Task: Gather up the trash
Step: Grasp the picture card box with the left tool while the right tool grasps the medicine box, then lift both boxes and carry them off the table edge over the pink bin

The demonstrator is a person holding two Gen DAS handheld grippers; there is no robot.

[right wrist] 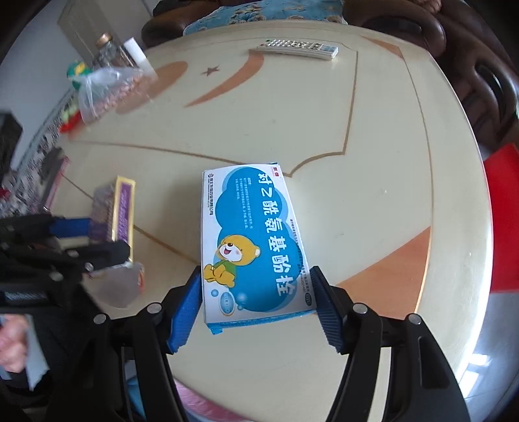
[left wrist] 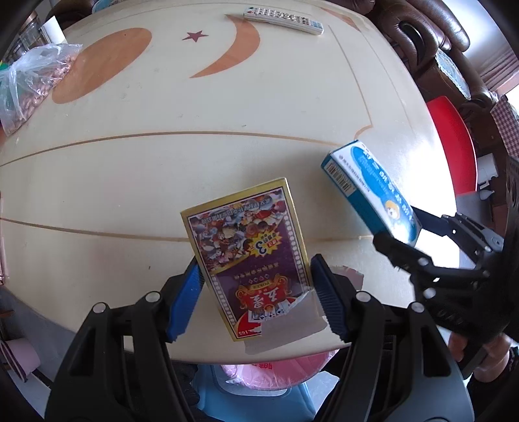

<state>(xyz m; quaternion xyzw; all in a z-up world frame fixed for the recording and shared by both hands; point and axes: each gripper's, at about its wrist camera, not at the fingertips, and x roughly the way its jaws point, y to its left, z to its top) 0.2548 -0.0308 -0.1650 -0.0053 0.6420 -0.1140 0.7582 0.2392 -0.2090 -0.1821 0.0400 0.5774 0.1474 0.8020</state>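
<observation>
both tongs are clenched on boxes above the round cream table [left wrist: 227, 123] with orange sun, moon and star inlays: the left gripper [left wrist: 256, 292] pinches a gold-edged purple playing-card box [left wrist: 249, 256] by its long sides at lower centre of its view, and the right gripper [right wrist: 256, 302] pinches a blue-and-white medicine box with a cartoon bear [right wrist: 253, 246] likewise. a white remote control [left wrist: 285, 19] lies at the top edge, a clear plastic bag of nuts [left wrist: 26, 87] sits upper left, and a pink-lined bin [left wrist: 279, 370] shows under the table rim at bottom centre.

A home living room: a cream inlaid tabletop [left wrist: 227, 146] carries a TV remote [left wrist: 283, 18], brown leather armchairs [left wrist: 431, 35] alongside.
</observation>
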